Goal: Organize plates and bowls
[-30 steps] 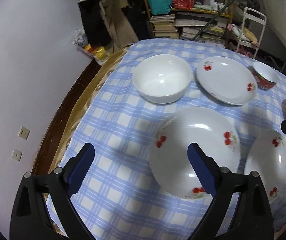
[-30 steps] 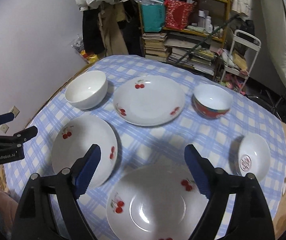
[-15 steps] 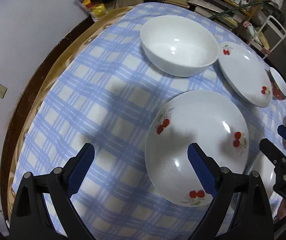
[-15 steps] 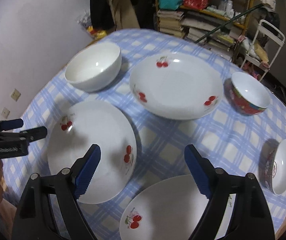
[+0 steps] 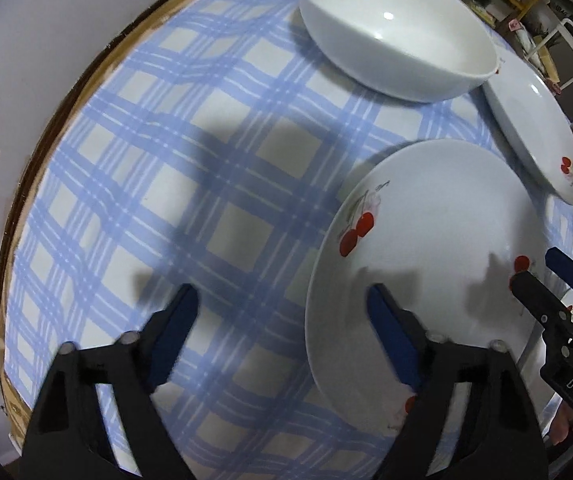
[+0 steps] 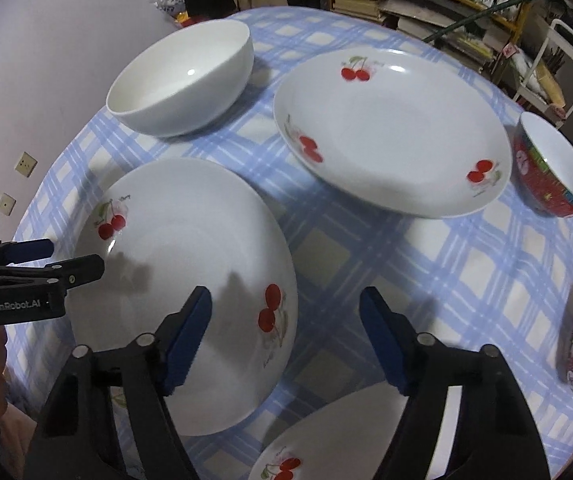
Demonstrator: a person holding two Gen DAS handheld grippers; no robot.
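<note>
Plates and bowls are being shown spread on the checked bench [image 5: 190, 184].
A cherry plate [image 6: 190, 292] is being straddled at opposite rims by the left gripper [image 5: 282, 332] and right gripper [image 6: 286, 336], jaws wide, nothing held; a white bowl [image 6: 182, 84] is sitting beyond.

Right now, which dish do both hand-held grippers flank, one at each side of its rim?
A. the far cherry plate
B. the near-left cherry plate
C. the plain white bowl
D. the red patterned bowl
B: the right wrist view shows the left hand-held gripper at the left rim of the near-left cherry plate and the right hand-held gripper open astride its right rim.
</note>
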